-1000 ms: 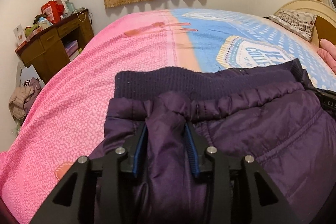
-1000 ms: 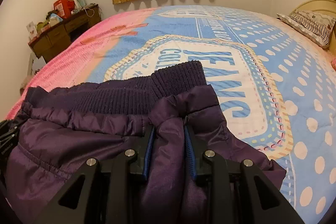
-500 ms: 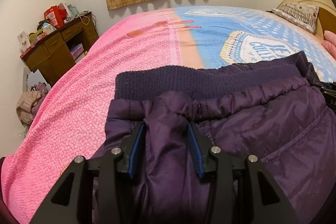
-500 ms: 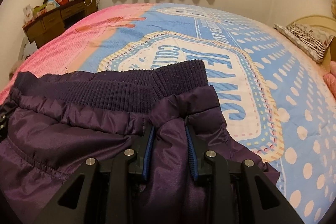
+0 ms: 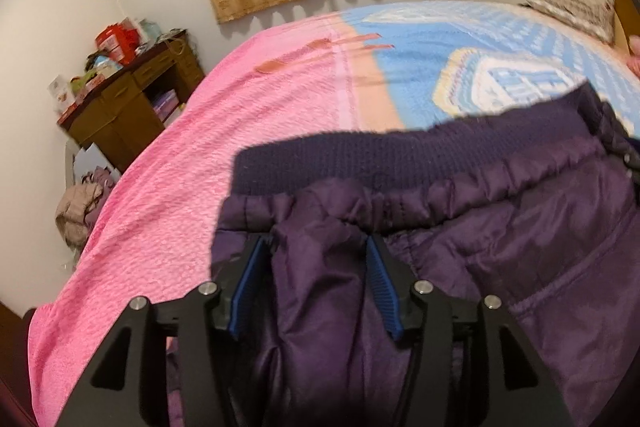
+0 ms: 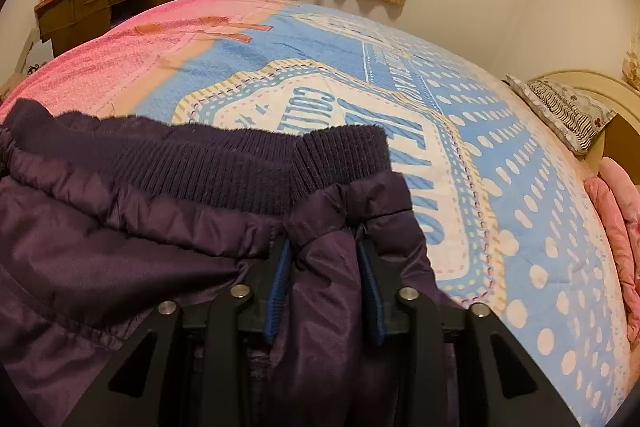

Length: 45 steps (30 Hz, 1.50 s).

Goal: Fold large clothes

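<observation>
I judge the risk as fabric snagging on a pad at release, dragging the fold askew; the dark purple quilted jacket (image 5: 500, 239) lies on the pink-and-blue bedspread (image 5: 240, 115); left gripper (image 5: 318, 287) and right gripper (image 6: 324, 287) jaws are opening, its hem bunched between them.

Both grippers tilt down over the purple jacket (image 5: 500, 235). The left gripper (image 5: 318, 259) has its jaws opening, fabric bunched between them; the right gripper (image 6: 325, 259), at the jacket's other corner, does likewise.
</observation>
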Motion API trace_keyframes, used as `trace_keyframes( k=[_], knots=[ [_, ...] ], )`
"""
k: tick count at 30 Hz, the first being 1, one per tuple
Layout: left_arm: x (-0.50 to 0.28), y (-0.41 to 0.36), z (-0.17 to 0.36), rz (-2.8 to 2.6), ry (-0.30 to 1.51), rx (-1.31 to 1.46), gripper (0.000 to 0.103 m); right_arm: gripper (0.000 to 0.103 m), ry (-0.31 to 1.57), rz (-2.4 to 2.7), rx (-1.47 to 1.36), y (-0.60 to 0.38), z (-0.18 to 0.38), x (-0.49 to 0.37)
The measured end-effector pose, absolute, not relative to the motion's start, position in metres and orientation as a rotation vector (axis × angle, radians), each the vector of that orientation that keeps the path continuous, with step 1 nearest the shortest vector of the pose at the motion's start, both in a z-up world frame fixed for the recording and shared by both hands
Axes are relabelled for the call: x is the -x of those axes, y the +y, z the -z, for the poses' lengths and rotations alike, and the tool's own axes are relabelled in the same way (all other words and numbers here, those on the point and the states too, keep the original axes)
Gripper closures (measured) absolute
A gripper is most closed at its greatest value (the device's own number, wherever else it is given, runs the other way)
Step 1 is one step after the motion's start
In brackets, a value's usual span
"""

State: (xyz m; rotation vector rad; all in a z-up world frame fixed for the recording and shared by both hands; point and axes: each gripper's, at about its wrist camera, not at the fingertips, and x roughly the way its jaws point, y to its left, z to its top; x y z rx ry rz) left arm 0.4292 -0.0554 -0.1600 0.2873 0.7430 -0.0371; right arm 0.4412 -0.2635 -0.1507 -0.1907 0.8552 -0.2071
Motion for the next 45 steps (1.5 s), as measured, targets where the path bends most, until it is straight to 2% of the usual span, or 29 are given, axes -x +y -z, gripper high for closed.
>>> trace_keyframes(
  k=[1,2,4,6,8,12,16,20,32,45],
  knots=[
    [-0.425,-0.055,0.151,0.023,0.727,-0.284,0.043,0.05,0.864,0.22,0.164,-0.27,0.141,-0.437],
    [-0.419,-0.052,0.141,0.015,0.709,-0.263,0.037,0.038,0.853,0.233,0.121,-0.273,0.133,-0.431],
    [-0.401,-0.044,0.119,0.028,0.651,-0.16,0.025,0.022,0.783,0.257,0.021,-0.279,0.113,-0.414],
    [-0.383,-0.046,0.101,0.048,0.588,-0.096,0.008,0.021,0.698,0.249,0.004,-0.27,0.097,-0.395],
    [-0.375,-0.062,0.098,0.081,0.564,-0.107,0.002,0.02,0.686,0.212,0.045,-0.253,0.096,-0.39],
    [-0.388,-0.099,0.129,0.09,0.642,-0.212,0.002,0.02,0.78,0.188,0.112,-0.238,0.126,-0.402],
    [-0.409,-0.098,0.155,0.063,0.722,-0.203,0.002,0.016,0.836,0.168,-0.041,-0.266,0.149,-0.41],
    [-0.414,-0.109,0.166,0.053,0.748,-0.235,0.0,0.015,0.856,0.159,-0.042,-0.27,0.155,-0.416],
    [-0.415,-0.118,0.176,0.026,0.803,-0.252,0.0,0.012,0.909,0.179,0.026,-0.261,0.162,-0.424],
    [-0.414,-0.123,0.177,-0.006,0.787,-0.283,0.0,0.011,0.912,0.206,0.067,-0.255,0.163,-0.426]
  ],
)
